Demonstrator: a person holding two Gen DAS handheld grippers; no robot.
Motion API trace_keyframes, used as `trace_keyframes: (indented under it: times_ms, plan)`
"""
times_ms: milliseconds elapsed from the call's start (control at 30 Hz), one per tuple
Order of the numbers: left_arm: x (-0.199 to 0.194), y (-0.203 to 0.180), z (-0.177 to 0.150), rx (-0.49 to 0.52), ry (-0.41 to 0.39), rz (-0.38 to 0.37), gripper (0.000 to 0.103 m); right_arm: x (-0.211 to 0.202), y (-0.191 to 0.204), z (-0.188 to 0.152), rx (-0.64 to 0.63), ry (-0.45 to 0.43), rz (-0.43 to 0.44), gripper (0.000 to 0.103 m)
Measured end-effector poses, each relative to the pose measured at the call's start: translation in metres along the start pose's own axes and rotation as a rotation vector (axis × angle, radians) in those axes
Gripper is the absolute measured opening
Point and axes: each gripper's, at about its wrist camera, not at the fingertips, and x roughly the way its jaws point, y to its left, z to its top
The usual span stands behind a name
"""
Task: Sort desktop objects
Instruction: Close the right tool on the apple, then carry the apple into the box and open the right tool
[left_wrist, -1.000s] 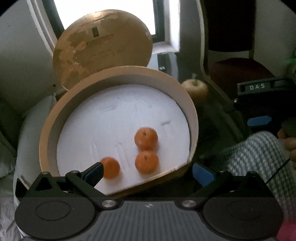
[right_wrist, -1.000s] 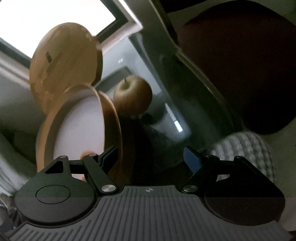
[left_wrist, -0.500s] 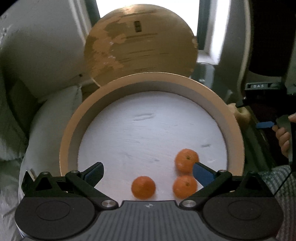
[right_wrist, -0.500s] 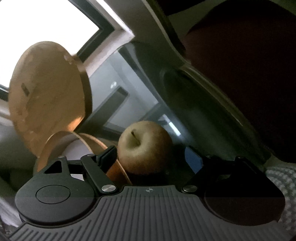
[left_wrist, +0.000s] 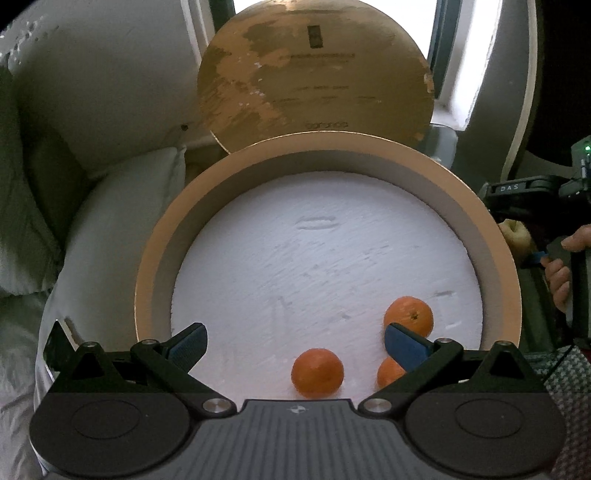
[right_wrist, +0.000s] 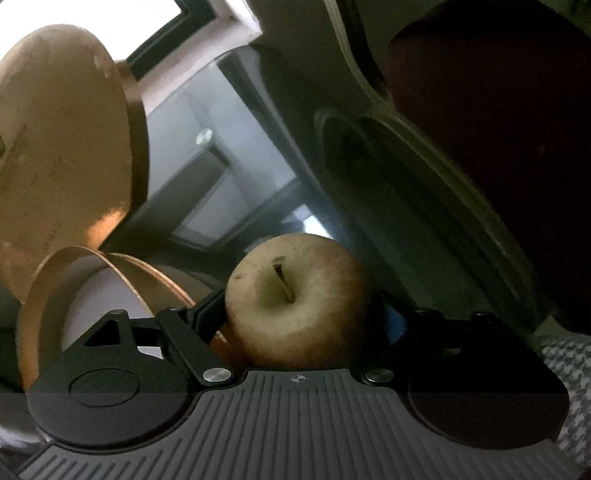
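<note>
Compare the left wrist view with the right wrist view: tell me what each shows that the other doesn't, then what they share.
Only the left wrist view shows three oranges on the box's white floor, between the open left gripper fingers, plus a white pillow.
Only the right wrist view shows the right gripper around the apple, stem up, on the glass table.
Both show the round box and its propped lid.

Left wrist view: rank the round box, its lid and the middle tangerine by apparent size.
1. round box
2. lid, farther from the camera, so true size is unsure
3. middle tangerine, clearly smallest
</note>
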Motion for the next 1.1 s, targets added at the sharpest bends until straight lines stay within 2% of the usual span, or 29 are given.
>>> trace_keyframes:
  times_ms: [233, 367, 533, 633, 800, 1000, 1100]
  plan:
    - [-0.001, 0.011, -0.006, -0.022, 0.003, -0.002, 0.102, -0.009, -0.001, -0.004, -0.048, -0.052, -0.027, 0.083]
    - [-0.009, 0.021, -0.008, -0.056, -0.024, 0.000, 0.102, -0.036, -0.002, -0.001, -0.058, -0.120, -0.002, 0.083]
    - [-0.023, 0.048, -0.006, -0.130, -0.084, 0.040, 0.102, -0.087, 0.022, -0.008, -0.137, -0.223, 0.080, 0.083]
    - [-0.028, 0.069, -0.007, -0.179, -0.103, 0.083, 0.102, -0.107, 0.050, -0.022, -0.212, -0.240, 0.152, 0.083]
    - [-0.022, 0.096, -0.019, -0.235, -0.077, 0.121, 0.102, -0.095, 0.103, -0.058, -0.364, -0.151, 0.232, 0.083]
    - [-0.015, 0.105, -0.029, -0.254, -0.053, 0.108, 0.102, -0.047, 0.150, -0.109, -0.509, 0.007, 0.235, 0.083]
    - [-0.012, 0.109, -0.033, -0.264, -0.041, 0.101, 0.102, -0.030, 0.169, -0.128, -0.574, 0.047, 0.215, 0.083]
